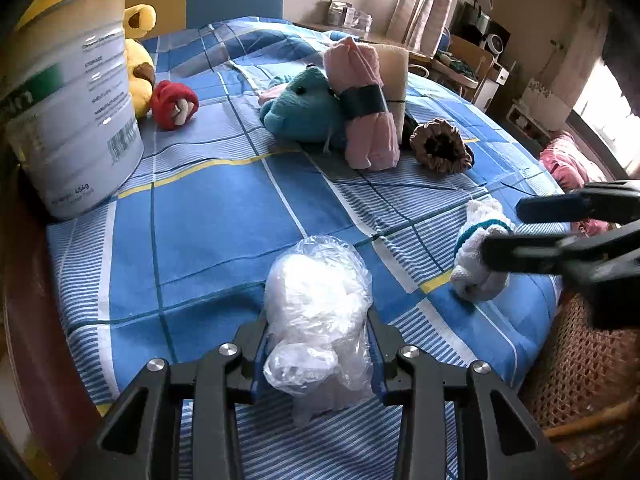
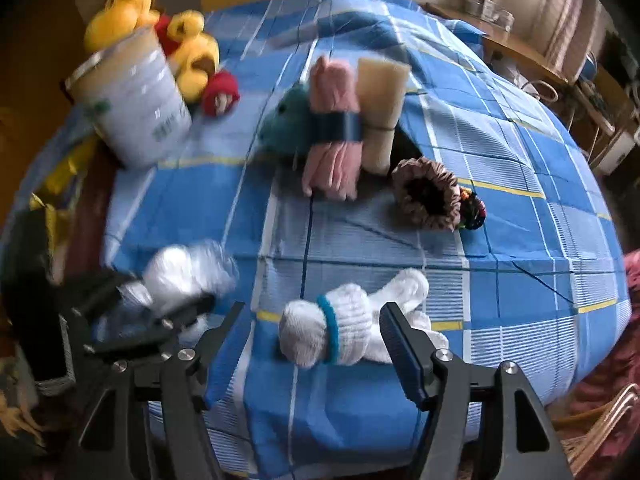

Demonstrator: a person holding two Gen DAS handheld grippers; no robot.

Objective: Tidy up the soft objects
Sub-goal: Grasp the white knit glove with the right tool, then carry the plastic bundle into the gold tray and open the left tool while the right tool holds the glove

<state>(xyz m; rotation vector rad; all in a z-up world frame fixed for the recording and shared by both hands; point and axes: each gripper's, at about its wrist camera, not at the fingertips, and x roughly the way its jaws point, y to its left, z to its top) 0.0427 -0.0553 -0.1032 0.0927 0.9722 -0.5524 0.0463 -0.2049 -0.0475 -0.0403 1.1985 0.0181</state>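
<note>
My left gripper (image 1: 318, 340) is shut on a white soft bundle wrapped in clear plastic (image 1: 320, 312), held just over the blue checked bedcover (image 1: 200, 220). In the right wrist view this bundle (image 2: 188, 276) shows blurred at the left, in the left gripper (image 2: 164, 292). A rolled white sock with a teal band (image 2: 344, 320) lies on the cover between the fingers of my right gripper (image 2: 310, 320). Those jaws stand open, clear of the sock on the left side. From the left wrist view the right gripper (image 1: 502, 228) reaches in over the sock (image 1: 476, 264).
A large tin can (image 1: 76, 112) stands at the left edge beside a yellow plush (image 1: 138, 60) and a red soft toy (image 1: 174, 104). Mid-bed lie a teal plush (image 1: 304, 108), a banded pink cloth roll (image 1: 366, 112), a beige roll (image 1: 394, 76) and a brown ruffled scrunchie (image 1: 440, 146). A wicker chair (image 1: 580, 360) sits right.
</note>
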